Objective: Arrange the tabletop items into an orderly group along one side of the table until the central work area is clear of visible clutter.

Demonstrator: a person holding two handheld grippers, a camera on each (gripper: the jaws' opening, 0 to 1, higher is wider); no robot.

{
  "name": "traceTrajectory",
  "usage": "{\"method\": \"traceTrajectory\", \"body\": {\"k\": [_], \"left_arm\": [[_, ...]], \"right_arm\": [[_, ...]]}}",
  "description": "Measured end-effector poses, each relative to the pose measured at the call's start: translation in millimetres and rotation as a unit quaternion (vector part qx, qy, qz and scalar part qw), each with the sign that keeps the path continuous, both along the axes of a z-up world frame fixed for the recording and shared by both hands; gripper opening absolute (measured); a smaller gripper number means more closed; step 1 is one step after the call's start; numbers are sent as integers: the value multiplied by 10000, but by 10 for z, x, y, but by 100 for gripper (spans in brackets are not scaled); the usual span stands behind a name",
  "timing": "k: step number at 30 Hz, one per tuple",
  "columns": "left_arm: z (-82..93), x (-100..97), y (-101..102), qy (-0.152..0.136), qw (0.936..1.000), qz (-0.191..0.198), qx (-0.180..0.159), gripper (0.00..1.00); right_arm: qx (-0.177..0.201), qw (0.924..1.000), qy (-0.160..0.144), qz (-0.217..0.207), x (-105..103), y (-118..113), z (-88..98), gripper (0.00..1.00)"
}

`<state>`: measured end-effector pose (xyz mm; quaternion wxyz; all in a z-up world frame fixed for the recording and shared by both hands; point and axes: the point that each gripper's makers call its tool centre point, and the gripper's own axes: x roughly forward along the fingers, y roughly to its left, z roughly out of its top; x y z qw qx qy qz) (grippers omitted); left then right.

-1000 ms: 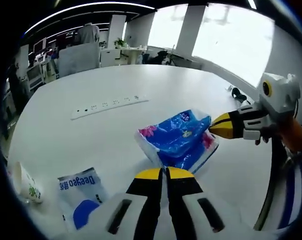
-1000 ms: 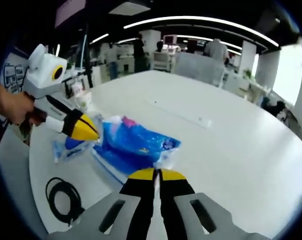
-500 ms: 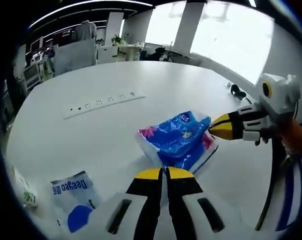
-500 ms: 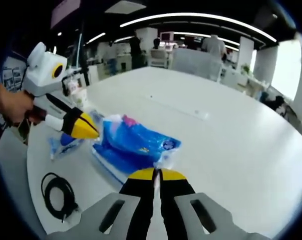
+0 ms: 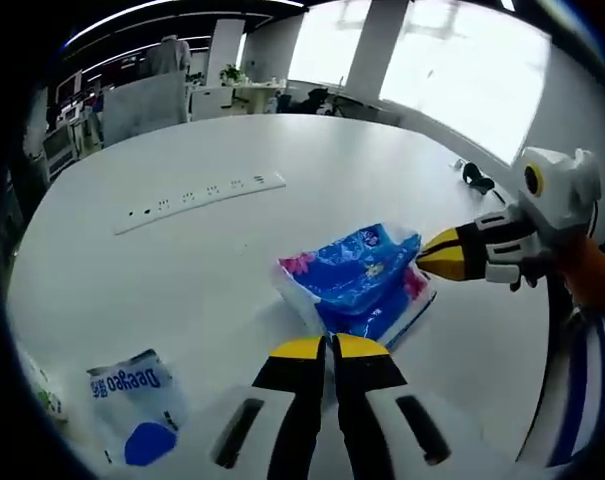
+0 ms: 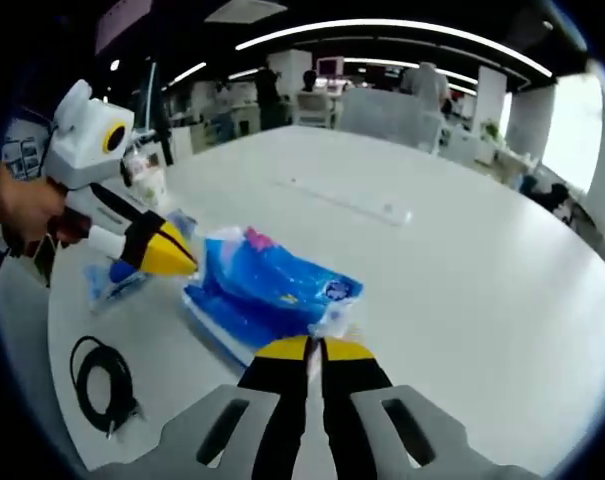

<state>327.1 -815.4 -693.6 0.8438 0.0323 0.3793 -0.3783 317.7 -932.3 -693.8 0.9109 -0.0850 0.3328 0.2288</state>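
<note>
Tissue pack: one blue pack point(image 5: 360, 280) lies mid-surface, just beyond your left gripper point(image 5: 329, 347).
Right gripper: its point(image 6: 312, 348) jaws are closed, seemingly pinching the pack's wrapper corner.
Left gripper jaws: closed, holding nothing.
Change: the pack has kept its spot; only your cameras drifted, so no tidying has progressed.
Count: one white pouch point(image 5: 132, 405), one black cable point(image 6: 100, 383), one power strip point(image 5: 197, 200).
Surface: white point(image 5: 232, 260), clutter near your edge.

The right gripper point(image 6: 309, 350) has its jaws closed on the blue plastic tissue pack point(image 6: 267, 290). The left gripper point(image 6: 160, 250) touches the pack at 9 o'clock. A coiled black cable point(image 6: 102, 380) lies at 8 o'clock.
</note>
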Motion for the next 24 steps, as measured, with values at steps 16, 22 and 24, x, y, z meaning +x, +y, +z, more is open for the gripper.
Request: {"method": "traceTrajectory", "body": {"k": [16,22,24], "left_arm": [[-216,97,-29,133,9998,-33,136,2],[-242,107,-61,119,9997,-93,192,3],[-252,127,-53,97,9996,-101,228,3]], "right_arm": [[2,9999,161,-41,55,-32,-199,1],[10,9998,179,-108,99,-68,-234,1],[25,9997,204,-115,101,-59,-248,1]]}}
